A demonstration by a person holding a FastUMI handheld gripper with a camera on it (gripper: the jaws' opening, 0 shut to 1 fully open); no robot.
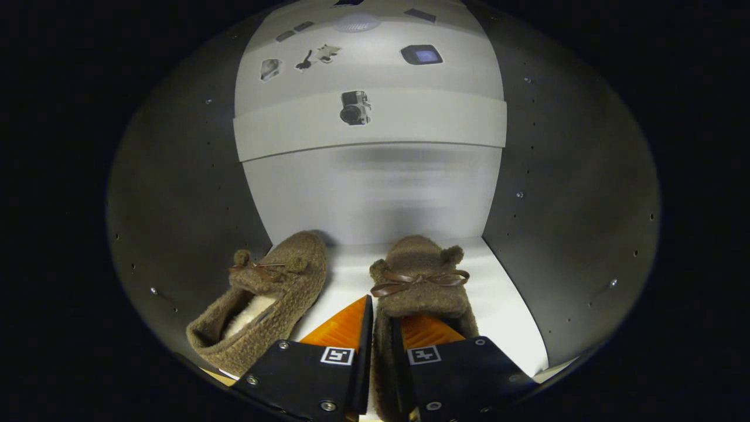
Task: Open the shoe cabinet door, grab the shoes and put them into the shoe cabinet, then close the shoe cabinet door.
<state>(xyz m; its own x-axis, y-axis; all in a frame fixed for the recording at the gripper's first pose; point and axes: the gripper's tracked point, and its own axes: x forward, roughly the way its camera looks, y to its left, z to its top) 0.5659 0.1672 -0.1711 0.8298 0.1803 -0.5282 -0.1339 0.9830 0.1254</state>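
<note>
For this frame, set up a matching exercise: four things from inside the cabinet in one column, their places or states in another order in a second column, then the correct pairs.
Things:
1. Fuzzy brown slipper with leather bow
2. Second fuzzy brown slipper showing pale lining
3. Gripper
4. White cabinet shelf

Places or states:
A. Lying left of the fingers, untouched
B. Above both slippers, bearing a camera sticker
C. Side wall pinched between the fingers
D. Shut on a slipper's side wall

Pairs: 1-C, 2-A, 3-D, 4-B
</note>
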